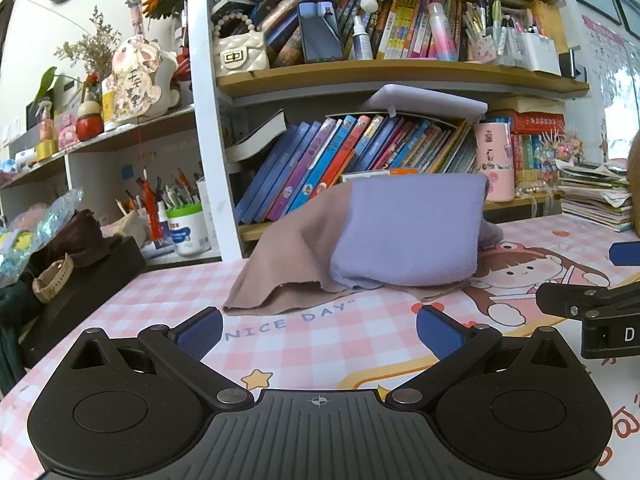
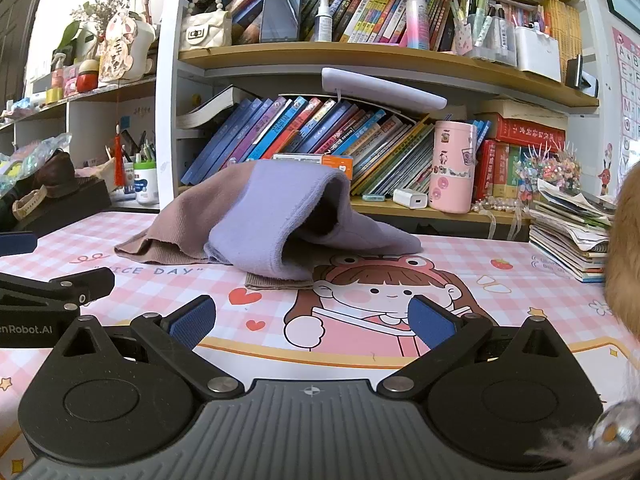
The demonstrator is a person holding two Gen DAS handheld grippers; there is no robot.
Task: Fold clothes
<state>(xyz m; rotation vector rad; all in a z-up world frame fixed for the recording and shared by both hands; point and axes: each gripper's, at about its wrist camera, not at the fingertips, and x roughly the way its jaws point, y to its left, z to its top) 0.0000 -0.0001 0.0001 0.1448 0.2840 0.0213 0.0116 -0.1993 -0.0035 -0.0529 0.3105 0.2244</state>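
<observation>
Holding my left gripper [image 1: 318, 332] and right gripper [image 2: 312, 320] spread, I count two garments beyond them: one purple cloth [image 1: 408, 228] over one brown cloth [image 1: 292, 256].

You have a soft lilac knit cloth [image 2: 276, 220] over a ribbed, matt brown one [image 1: 280, 264], on a smooth printed mat [image 2: 500, 292]; both grippers' blue pads [image 1: 200, 330] look textured, rubbery.
</observation>
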